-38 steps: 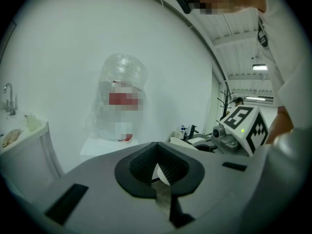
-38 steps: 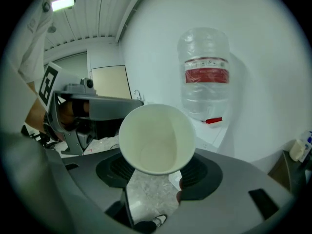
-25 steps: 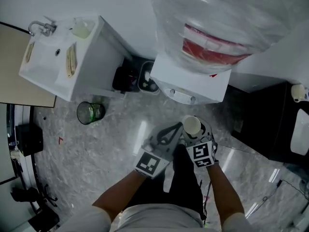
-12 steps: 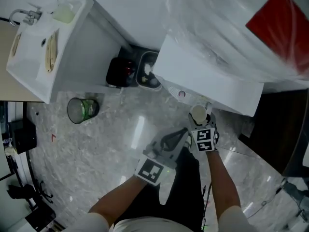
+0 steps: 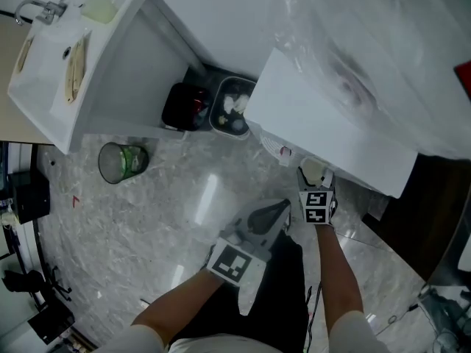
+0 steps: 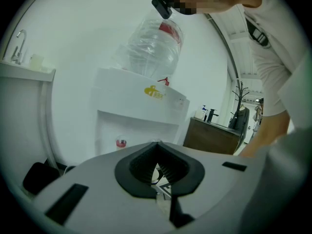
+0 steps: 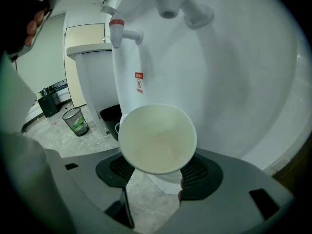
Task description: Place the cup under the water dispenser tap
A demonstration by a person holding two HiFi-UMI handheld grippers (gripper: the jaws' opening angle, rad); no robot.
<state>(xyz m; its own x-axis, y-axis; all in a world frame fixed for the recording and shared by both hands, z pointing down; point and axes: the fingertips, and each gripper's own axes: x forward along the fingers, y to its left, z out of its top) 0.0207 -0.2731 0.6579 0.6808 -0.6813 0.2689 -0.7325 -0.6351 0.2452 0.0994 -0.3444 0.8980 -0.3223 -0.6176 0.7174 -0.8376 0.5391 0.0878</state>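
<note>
Right gripper (image 5: 314,184), seen from the head view, was clamped on a white paper cup (image 5: 313,170) right against the front of the water dispenser (image 5: 331,131), below its overhanging top edge. Left gripper (image 5: 282,207) hung just in front of the dispenser, beside the right one and carrying nothing.

From the left gripper view, the left gripper (image 6: 157,147) had its jaws drawn together with nothing between them. The water dispenser (image 6: 141,116) stood ahead with its tap recess facing the camera.

In the right gripper view, the right gripper (image 7: 161,172) gripped the paper cup (image 7: 157,139) by its sides. The cup's empty mouth was tipped towards the camera, inside the dispenser's recess. A red-collared tap (image 7: 119,30) stuck out above and to the left, and a second tap (image 7: 168,4) sat almost straight above the rim.

To finish well, the cup probably needed levelling so its mouth faced up, then centring beneath one spout. The jaws should let go only once its base sat flat, since a light paper cup could tip easily.
</note>
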